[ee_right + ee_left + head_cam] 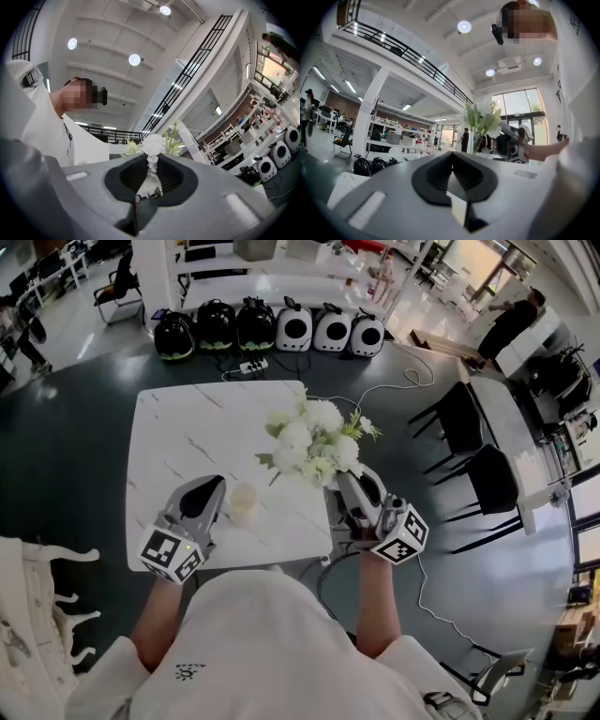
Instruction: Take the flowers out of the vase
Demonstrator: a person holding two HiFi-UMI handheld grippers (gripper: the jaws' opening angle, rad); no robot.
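A bunch of artificial-looking flowers (314, 442), with rounded white puffball blooms among pointed pale-green leaves, hangs just right of the vase (242, 502) and apart from its mouth. The right gripper (341, 480) holds them, its grey moulded jaws nearly together and pinching a white beaded stalk between the ribbed black pads. In that gripper's own view the flowers (153, 145) rise straight from the right gripper (151, 161). The lower stem ends are hidden behind the jaws.

The vase is a squat, pale cylinder standing upright on the white, grey-veined marble-pattern table (187, 437). Whether it is glass or ceramic cannot be made out.

The left gripper (214, 486) rests just left of the vase, and contact between them is unclear. In its own view the left gripper (452, 157) has its jaws drawn together at the tips with nothing between them. The vase falls outside that view, where the flowers (480, 119) show to the right.

Well beyond the vase stands a row of glossy rounded cases (272, 329), some black and some white.
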